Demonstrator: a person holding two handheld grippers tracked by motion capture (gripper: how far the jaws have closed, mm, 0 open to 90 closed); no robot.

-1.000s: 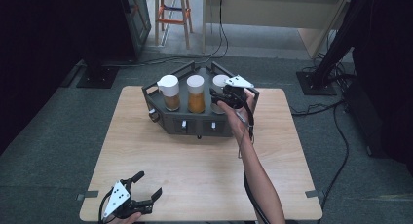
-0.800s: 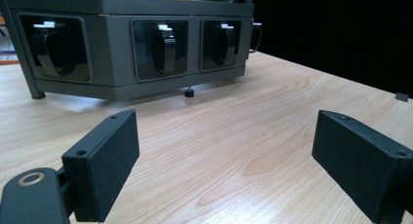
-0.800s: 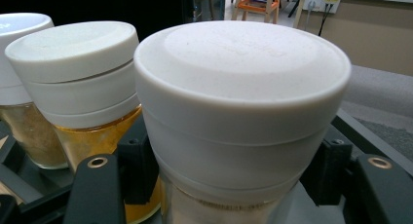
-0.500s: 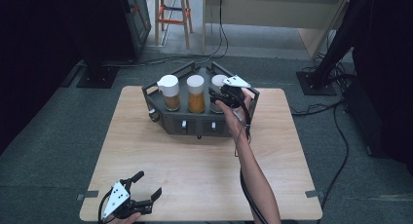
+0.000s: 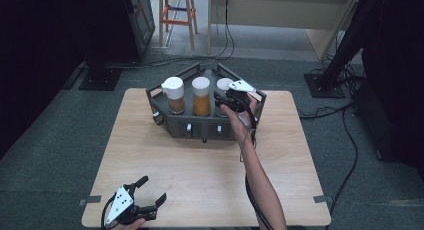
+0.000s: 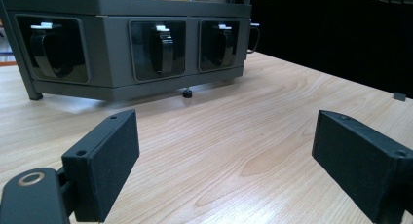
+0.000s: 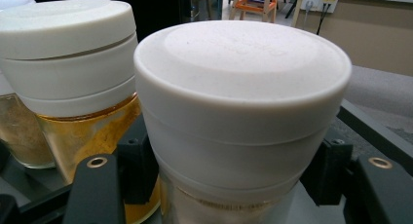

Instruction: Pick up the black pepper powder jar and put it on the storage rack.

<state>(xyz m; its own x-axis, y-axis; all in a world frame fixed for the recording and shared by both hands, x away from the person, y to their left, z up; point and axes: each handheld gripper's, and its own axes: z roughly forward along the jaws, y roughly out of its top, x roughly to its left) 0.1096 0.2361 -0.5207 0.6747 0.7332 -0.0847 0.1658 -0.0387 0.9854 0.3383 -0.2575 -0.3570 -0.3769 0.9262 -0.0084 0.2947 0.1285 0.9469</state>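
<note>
A grey rack [image 5: 190, 127] at the far middle of the wooden table [image 5: 200, 175] holds three spice jars with white lids. My right gripper [image 5: 227, 99] reaches in over the rack's right side. In the right gripper view its jaws press on both sides of the right jar [image 7: 243, 87] just under the lid, so the right gripper [image 7: 234, 175] is shut on it. The middle jar [image 7: 73, 63], with orange powder, stands close beside. My left gripper [image 5: 151, 189] rests open at the table's near left corner, and the left gripper [image 6: 243, 160] has nothing between its jaws.
The rack's front face [image 6: 117, 44] has three dark windows with black clips. The left jar [image 5: 173, 92] stands at the rack's left end. An orange ladder [image 5: 175, 15], cables and black stand bases lie on the floor beyond the table.
The right hand and its gripper have shifted slightly left at the right jar. The left gripper has stayed where it was.
</note>
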